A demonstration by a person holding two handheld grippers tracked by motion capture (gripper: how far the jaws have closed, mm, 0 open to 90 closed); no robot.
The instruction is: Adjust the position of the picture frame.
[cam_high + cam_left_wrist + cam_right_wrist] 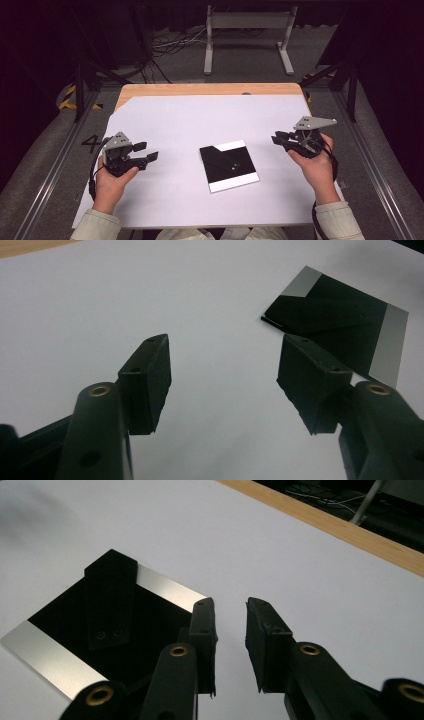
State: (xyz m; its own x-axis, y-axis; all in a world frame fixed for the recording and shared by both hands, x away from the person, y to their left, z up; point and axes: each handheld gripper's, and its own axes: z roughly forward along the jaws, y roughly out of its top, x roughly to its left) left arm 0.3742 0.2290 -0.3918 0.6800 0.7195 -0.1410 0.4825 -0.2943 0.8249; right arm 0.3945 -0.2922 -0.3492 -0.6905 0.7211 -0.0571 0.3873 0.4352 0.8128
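While both grippers are held off the desk with nothing between their jaws, the flat black-and-silver square is seen lying untouched near the middle of the white sheet, nearer the front edge than the far one. At the left edge of the sheet, the left gripper is held with its jaws spread wide and released, pointed towards the square. In the left gripper view its blocky matt black pads are shown well apart over bare sheet, the square lying beyond them. The square is thin and flat, with a matt black centre, a folded black flap carrying two small rivets, and two smooth, dull silver strips along opposite edges. Since it lies flush on the sheet, a low, level approach at one edge or raised flap is judged best, the other gripper steadying the opposite side against sliding. Near the right edge, the right gripper is held with jaws narrowed but parted, grasping nothing; in the right gripper view the square is just beside its left pad.
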